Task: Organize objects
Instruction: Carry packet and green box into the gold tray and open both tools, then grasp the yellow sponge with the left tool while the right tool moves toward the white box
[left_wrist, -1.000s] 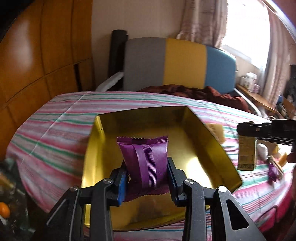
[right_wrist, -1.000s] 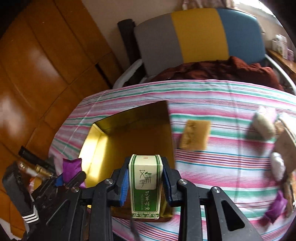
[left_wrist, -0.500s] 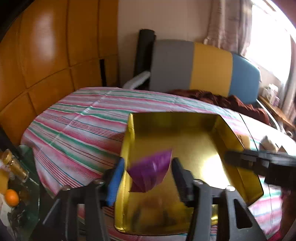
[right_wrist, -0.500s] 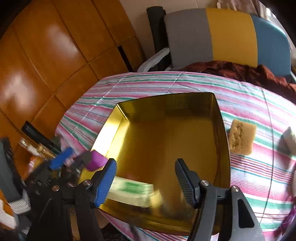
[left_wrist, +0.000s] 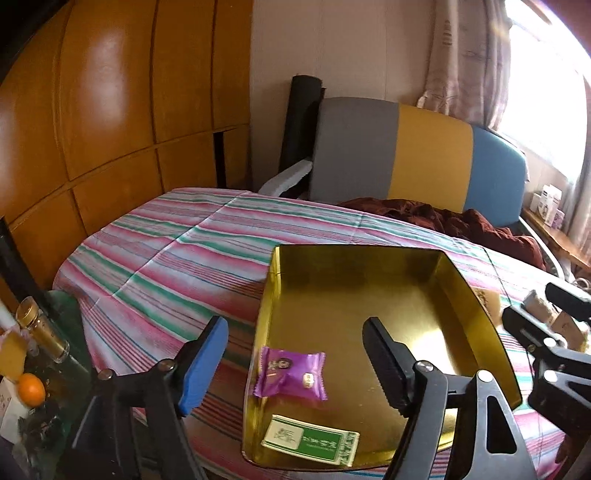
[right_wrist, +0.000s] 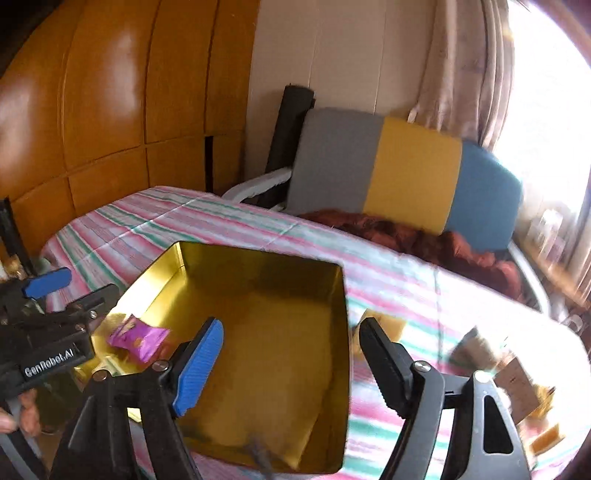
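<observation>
Left gripper (left_wrist: 295, 347): jaws opening, nothing between the pads, above the tray's near left edge
Right gripper (right_wrist: 291, 350): jaws opening, nothing gripped, over the tray's right wall
Gold tray (left_wrist: 476, 295): on the striped tablecloth (left_wrist: 166, 258)
Purple packet (left_wrist: 290, 374): flat on the tray floor, near left part
Green-and-white box (left_wrist: 312, 439): on its side at the tray's near edge, just in front of the packet

Inside the shallow gold metal tray (left_wrist: 476, 295), the far half lies bare. A purple foil snack packet (left_wrist: 290, 374) and a flat green-and-white carton (left_wrist: 312, 439) occupy its near left corner; striped cloth left of the tray is clear.
</observation>
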